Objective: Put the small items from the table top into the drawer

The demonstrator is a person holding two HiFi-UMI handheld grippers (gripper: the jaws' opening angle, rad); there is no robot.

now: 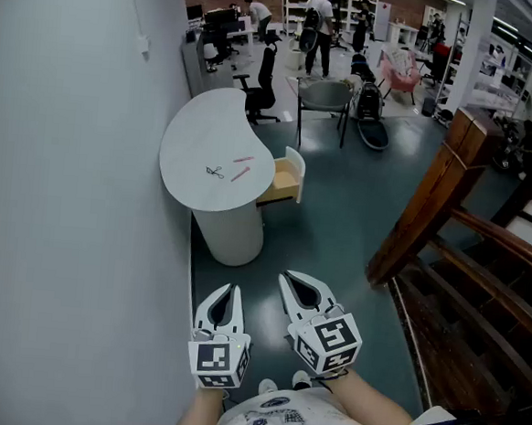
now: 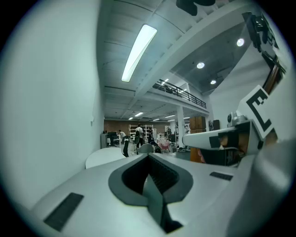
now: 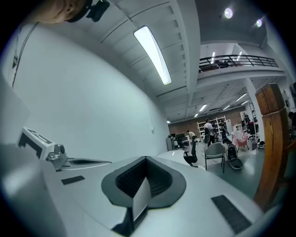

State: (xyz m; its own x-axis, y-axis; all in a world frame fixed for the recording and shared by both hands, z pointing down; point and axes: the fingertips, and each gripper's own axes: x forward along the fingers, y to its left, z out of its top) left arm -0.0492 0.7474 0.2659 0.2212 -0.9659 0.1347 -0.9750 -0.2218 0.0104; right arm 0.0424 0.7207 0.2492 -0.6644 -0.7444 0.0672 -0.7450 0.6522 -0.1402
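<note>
While your head view shows the white table [image 1: 206, 156] at twelve o'clock, well apart from you, both gripper views catch only its edge. Its open drawer [image 1: 285, 181] juts toward three o'clock, contents unclear. Your left gripper [image 1: 226, 291] and right gripper [image 1: 290, 279] point ahead, jaws pressed together, empty. Two pink sticks [image 1: 242, 167] and a dark item [image 1: 215, 172], too small to identify, lie on the tabletop.
</note>
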